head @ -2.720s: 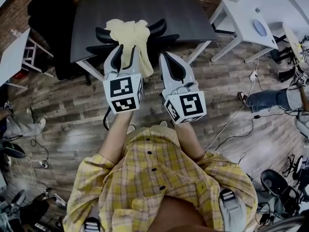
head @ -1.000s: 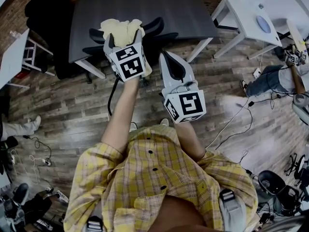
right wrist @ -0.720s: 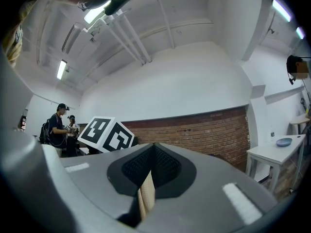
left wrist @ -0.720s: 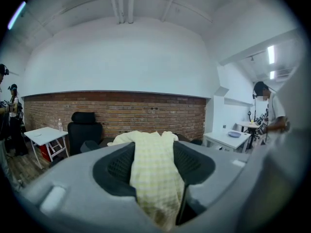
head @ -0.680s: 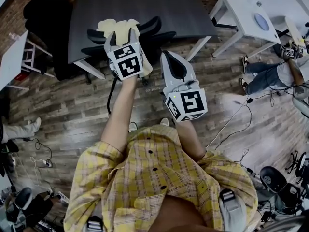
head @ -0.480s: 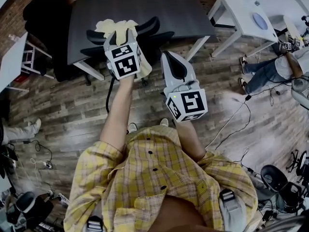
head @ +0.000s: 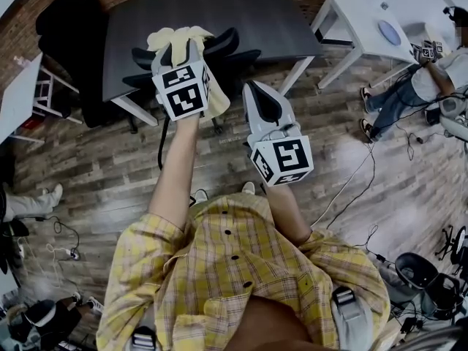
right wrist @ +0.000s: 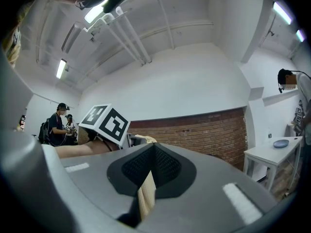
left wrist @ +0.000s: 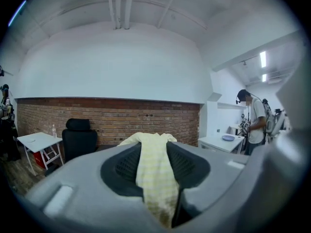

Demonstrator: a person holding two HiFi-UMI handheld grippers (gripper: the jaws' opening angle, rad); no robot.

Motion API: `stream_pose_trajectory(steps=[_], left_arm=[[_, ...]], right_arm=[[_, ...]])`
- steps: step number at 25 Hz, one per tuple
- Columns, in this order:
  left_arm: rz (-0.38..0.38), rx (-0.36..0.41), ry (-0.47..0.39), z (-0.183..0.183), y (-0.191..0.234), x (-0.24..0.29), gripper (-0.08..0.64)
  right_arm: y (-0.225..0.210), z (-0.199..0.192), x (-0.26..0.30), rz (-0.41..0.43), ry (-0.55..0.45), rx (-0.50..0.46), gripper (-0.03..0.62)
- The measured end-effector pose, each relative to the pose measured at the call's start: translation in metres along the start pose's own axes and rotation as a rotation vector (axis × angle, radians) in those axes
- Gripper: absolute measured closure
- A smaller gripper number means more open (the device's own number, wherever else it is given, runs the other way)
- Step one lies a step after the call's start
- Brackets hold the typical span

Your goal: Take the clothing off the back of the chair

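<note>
office-style lab: brick wall (left wrist: 121, 120), dark desk (head: 219, 9), white tables (head: 358, 17), office chair (head: 232, 44), cables (head: 360, 178) across wood floor (head: 88, 167)

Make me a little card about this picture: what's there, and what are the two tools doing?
chair: black, beside the dark table
clothing: pale yellow, on the chair back
left tool: jaws closing on the clothing, cloth pinched between them
right tool: jaws together, off to the side, not touching the clothing
</note>
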State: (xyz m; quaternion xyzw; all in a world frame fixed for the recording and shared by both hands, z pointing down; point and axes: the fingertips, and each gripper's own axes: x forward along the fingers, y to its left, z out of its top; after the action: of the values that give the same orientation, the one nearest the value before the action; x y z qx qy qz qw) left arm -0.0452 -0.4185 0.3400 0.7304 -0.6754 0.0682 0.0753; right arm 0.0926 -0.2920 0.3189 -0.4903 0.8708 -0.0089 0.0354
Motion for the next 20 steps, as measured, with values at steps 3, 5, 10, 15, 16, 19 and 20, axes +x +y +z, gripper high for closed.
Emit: stream_pose_trajectory(steps=[3, 5, 10, 15, 16, 19, 20], left_arm=[[-0.010, 0.002, -0.029, 0.018, -0.002, -0.007, 0.416], [-0.016, 0.001, -0.050, 0.030, -0.002, -0.013, 0.416], [-0.037, 0.011, -0.119, 0.064, -0.005, -0.032, 0.416], [-0.055, 0.043, -0.201, 0.104, -0.010, -0.052, 0.416], [-0.060, 0.045, -0.216, 0.111, -0.011, -0.057, 0.416], [-0.080, 0.028, -0.259, 0.133, -0.011, -0.076, 0.416], [-0.087, 0.020, -0.275, 0.140, -0.012, -0.082, 0.416]], right_arm=[[0.001, 0.002, -0.002, -0.001, -0.002, 0.000, 0.589], [0.003, 0.002, -0.002, -0.001, -0.005, -0.002, 0.589], [0.009, 0.006, -0.005, 0.000, -0.009, -0.005, 0.589], [0.008, 0.008, -0.008, -0.009, -0.017, -0.003, 0.589], [0.008, 0.009, -0.008, -0.011, -0.019, -0.003, 0.589], [0.009, 0.011, -0.009, -0.013, -0.022, -0.004, 0.590], [0.009, 0.012, -0.010, -0.014, -0.023, -0.003, 0.589]])
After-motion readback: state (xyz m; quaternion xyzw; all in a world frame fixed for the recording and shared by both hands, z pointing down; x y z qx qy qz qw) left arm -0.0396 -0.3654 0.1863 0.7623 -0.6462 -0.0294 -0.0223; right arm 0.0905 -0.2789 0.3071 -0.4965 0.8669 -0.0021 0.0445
